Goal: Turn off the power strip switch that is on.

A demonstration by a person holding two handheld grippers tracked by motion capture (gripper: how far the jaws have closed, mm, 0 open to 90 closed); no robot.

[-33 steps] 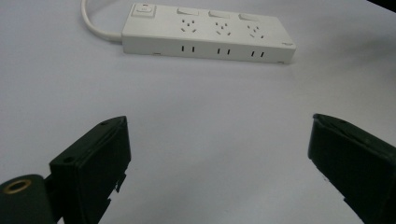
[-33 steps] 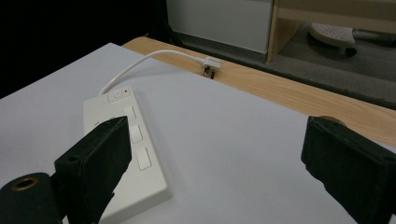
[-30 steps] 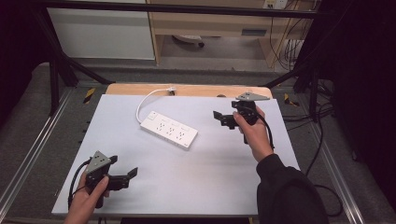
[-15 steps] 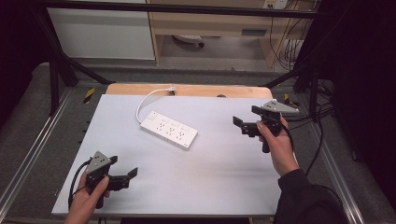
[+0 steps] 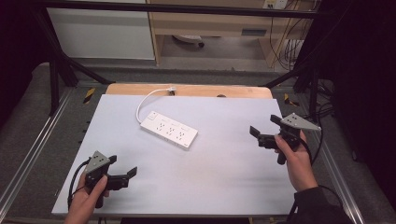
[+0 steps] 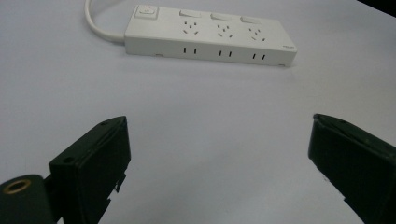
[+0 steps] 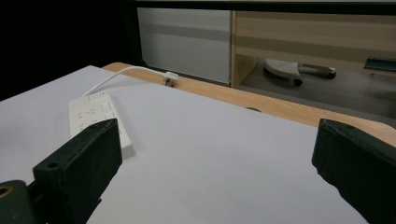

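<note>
High view showed a white power strip (image 5: 169,129) lying flat on the pale bench (image 5: 224,186), a little left of the middle and toward the far side. It lay at an angle, its switch end pointing to the far left. Its white cable (image 5: 148,97) curved from that end toward the far wooden edge (image 5: 140,89) of the bench, where the plug (image 5: 172,88) rested.

The left gripper (image 5: 122,176) was held by the person's left hand (image 5: 84,203) at the near left corner of the bench, well apart from the power strip. Its jaws stood wide open and held nothing. In the left gripper view the power strip (image 6: 211,35) lay ahead of the two black jaws, with three sockets on top and the switch (image 6: 144,10) at its left end, and only bare bench surface was between the jaws.

The right gripper (image 5: 265,131) was held by the right hand (image 5: 294,156) near the right edge of the bench, also well apart from the power strip. Its jaws were wide open too, and empty. In the right gripper view the power strip (image 7: 95,114) was seen at the left, partly behind the left jaw, and the cable (image 7: 123,73) ran to the plug (image 7: 169,77) on the wooden edge. Beyond the bench a white cabinet (image 7: 184,42) and a wooden shelf (image 7: 322,32) stood.
</note>
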